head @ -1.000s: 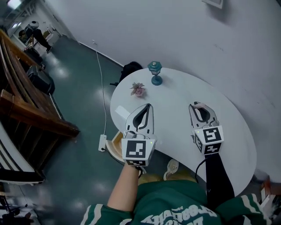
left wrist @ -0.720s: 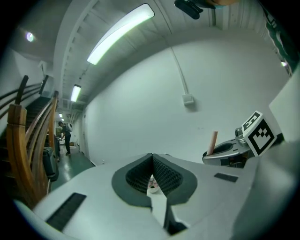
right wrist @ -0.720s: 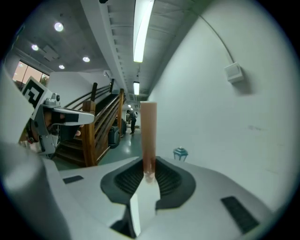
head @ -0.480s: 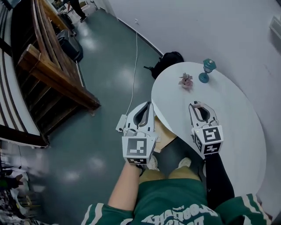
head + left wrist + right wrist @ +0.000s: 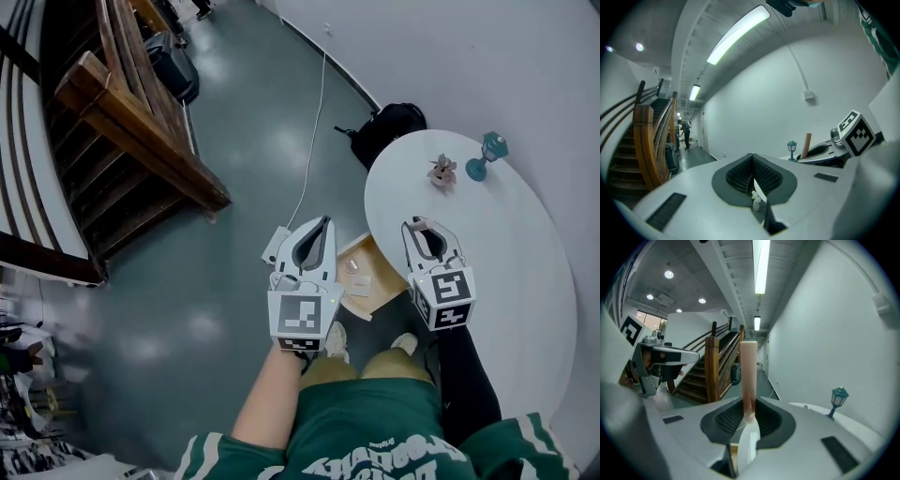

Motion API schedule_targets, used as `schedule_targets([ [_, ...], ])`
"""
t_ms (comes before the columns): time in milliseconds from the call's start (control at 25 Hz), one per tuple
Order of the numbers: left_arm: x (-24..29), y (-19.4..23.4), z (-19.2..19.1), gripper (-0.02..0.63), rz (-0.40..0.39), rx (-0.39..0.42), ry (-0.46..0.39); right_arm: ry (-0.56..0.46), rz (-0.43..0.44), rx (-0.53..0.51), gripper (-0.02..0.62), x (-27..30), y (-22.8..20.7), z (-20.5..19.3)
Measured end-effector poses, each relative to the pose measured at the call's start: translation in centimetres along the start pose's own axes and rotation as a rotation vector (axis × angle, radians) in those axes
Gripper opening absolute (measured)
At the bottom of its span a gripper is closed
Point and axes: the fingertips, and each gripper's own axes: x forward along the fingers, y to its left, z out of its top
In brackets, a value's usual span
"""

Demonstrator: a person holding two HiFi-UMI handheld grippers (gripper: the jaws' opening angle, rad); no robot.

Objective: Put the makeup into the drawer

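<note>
My right gripper (image 5: 749,416) is shut on a slim pinkish makeup tube (image 5: 748,376), which stands up from between the pads. In the head view this gripper (image 5: 424,225) hovers over the near edge of the white table (image 5: 506,272). The tube (image 5: 806,146) also shows in the left gripper view. My left gripper (image 5: 324,222) is shut and holds nothing; it hangs over the floor just left of the table. Between and below the two grippers an open light-wood drawer (image 5: 380,281) sticks out from under the table, with small items (image 5: 352,266) inside.
On the table's far end stand a teal lamp (image 5: 487,155) and a small pink flower (image 5: 441,171). A black backpack (image 5: 389,127) lies on the floor behind it. A white cable and power strip (image 5: 277,246) run across the floor. A wooden staircase (image 5: 131,131) fills the left.
The head view has swung left: the table has slid to the right and the open drawer has come into sight. Both grippers have moved off the tabletop toward its left edge, the tube still held.
</note>
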Motion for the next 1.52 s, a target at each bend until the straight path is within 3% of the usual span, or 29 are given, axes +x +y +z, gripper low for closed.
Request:
schedule_targets([
  [160, -0.3, 1.0, -1.7, 0.0, -0.001, -0.026, 0.021, 0.09, 0.057, -0.018, 0.078, 1.8, 2.2, -2.9],
  [720, -0.3, 3.2, -9.0, 0.0, -0.021, -0.072, 0.109, 0.549, 0.227, -0.076, 0.08, 8.6, 9.4, -19.4],
  [1080, 0.1, 5.2, -13.3, 0.0, -0.033, -0.08, 0.173, 0.77, 0.221, -0.063, 0.08, 11.3, 10.9, -28.9],
  [1520, 1.4, 6.4, -16.7, 0.0, -0.063, -0.101, 0.232, 0.973, 0.126, -0.101, 0.08, 14.4, 7.8, -37.7],
])
